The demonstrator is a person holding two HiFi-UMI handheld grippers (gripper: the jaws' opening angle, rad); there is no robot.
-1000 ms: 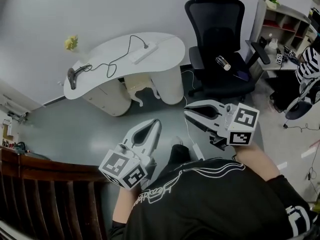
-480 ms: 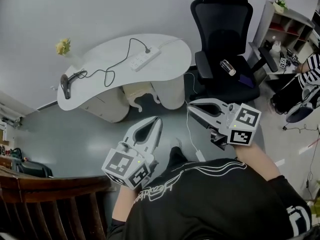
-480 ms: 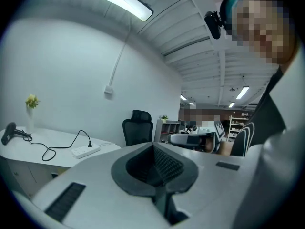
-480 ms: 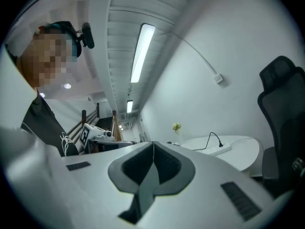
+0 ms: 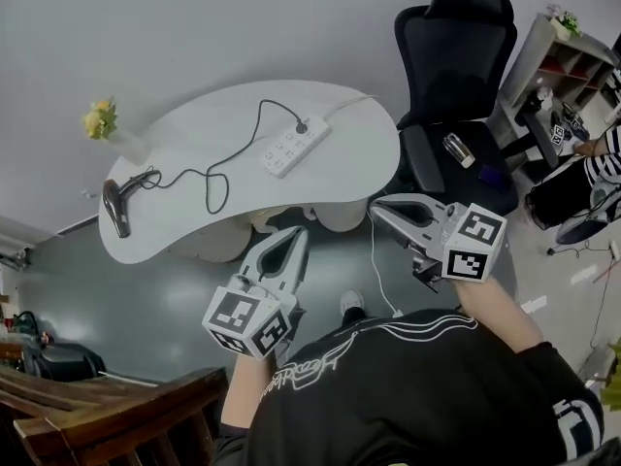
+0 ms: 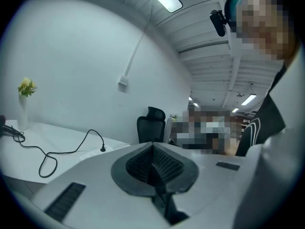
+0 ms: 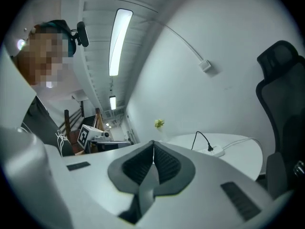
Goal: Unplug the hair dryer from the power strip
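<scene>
– Grippers held short of the worktop [image 5: 194, 115], both of them: why?
– I'd say the person is only on the approach. The left gripper [image 5: 297, 233] and the right gripper [image 5: 375, 206] hang over the floor on the near side of the worktop and touch nothing. Each has its jaws pressed together with nothing between them.
– So nothing is unplugged yet?
– No. The black plug [image 5: 302, 125] stands upright in the end socket of the white power strip [image 5: 289, 148], at the end nearer the far edge.
– Where does the strip lie?
– Slantwise on the right half of the worktop. Its own white lead [image 5: 372, 250] drops off the right edge to the floor.
– And the hair dryer?
– The dark hair dryer [image 5: 114, 207] lies flat at the left end, well apart from the strip. Its black cord [image 5: 209, 178] wanders across the middle in loose loops. With that much slack, pulling the plug should not drag the dryer, I judge.
– Why bring both grippers?
– Probably one to pin the strip and one to pull, since a light strip would likely lift with the plug. The jaws must open first.
– Anything close by?
– A vase of yellow flowers [image 5: 100, 122] at the far-left edge, and an office chair [image 5: 456, 37] off the right end.
</scene>
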